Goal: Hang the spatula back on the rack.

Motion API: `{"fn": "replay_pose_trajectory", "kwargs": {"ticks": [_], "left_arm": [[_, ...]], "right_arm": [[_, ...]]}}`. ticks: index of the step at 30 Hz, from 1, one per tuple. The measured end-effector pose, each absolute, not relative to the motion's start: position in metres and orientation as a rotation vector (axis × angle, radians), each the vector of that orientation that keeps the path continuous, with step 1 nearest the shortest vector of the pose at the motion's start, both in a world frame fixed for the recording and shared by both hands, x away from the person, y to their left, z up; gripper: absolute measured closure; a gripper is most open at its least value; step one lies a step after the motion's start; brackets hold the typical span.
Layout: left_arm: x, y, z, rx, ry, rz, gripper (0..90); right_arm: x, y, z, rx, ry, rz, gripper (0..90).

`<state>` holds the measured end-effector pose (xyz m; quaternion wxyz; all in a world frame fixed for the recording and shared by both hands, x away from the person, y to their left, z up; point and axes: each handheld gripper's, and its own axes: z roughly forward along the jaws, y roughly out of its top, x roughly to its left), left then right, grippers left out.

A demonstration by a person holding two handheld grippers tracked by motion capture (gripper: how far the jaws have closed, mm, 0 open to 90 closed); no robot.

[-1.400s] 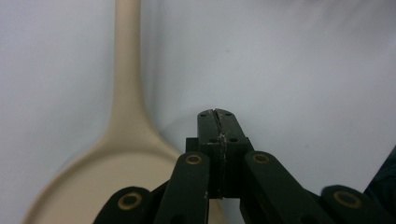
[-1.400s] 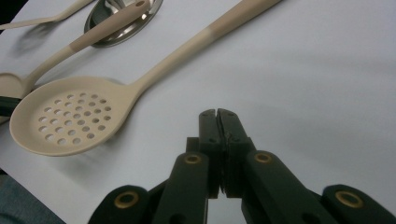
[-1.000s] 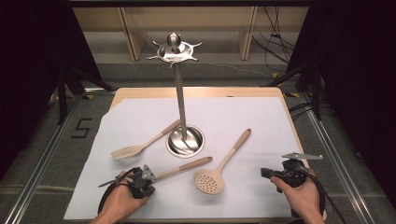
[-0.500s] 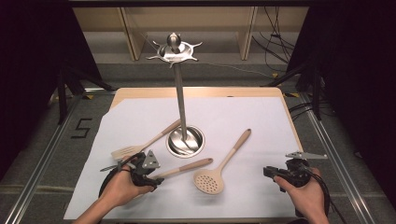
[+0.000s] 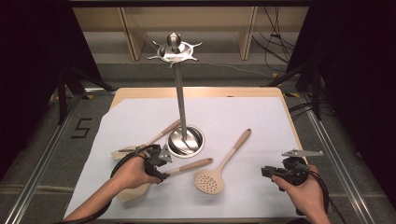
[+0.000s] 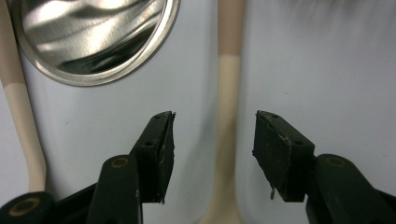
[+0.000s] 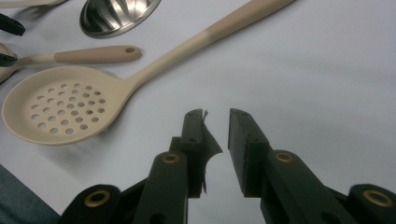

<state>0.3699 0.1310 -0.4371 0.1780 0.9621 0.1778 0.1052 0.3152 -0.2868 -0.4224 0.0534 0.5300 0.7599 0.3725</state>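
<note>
Spatula handle [image 6: 229,93] lies flat on white sheet [image 5: 261,121], running between left gripper [image 5: 161,165] jaws; pads spread wide, clear of it on both sides. Jaws have just been opening, then eased slightly inward. Round steel stand base [image 6: 93,42] just ahead-left of left gripper; second wooden utensil handle [image 6: 18,107] further left. Slotted spoon [image 7: 60,109] lies ahead-left of right gripper [image 7: 215,116], well apart. Right gripper jaws part-open, narrow gap, nothing between; hovering over bare sheet.
</note>
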Motion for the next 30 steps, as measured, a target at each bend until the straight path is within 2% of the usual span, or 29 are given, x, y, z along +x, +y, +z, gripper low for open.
{"fn": "replay_pose_trajectory", "kwargs": {"ticks": [7, 10, 13, 27, 30], "left_arm": [[0.374, 0.124, -0.442, 2.814, 0.439, 0.208, 51.6], [0.377, 0.122, -0.445, 2.841, 0.429, 0.209, 53.4], [0.384, 0.117, -0.449, 2.869, 0.423, 0.164, 57.6], [0.394, 0.103, -0.46, 2.864, 0.471, 0.034, 67.1], [0.394, 0.102, -0.459, 2.871, 0.486, 0.041, 74.6]], "right_arm": [[0.313, -0.282, -0.42, 1.631, 2.308, 1.049, 76.8], [0.314, -0.281, -0.421, 1.616, 2.311, 1.045, 76.9], [0.314, -0.28, -0.422, 1.619, 2.314, 1.063, 77.0], [0.316, -0.281, -0.424, 1.597, 2.341, 1.129, 77.0], [0.316, -0.28, -0.425, 1.608, 2.345, 1.129, 77.1]]}}
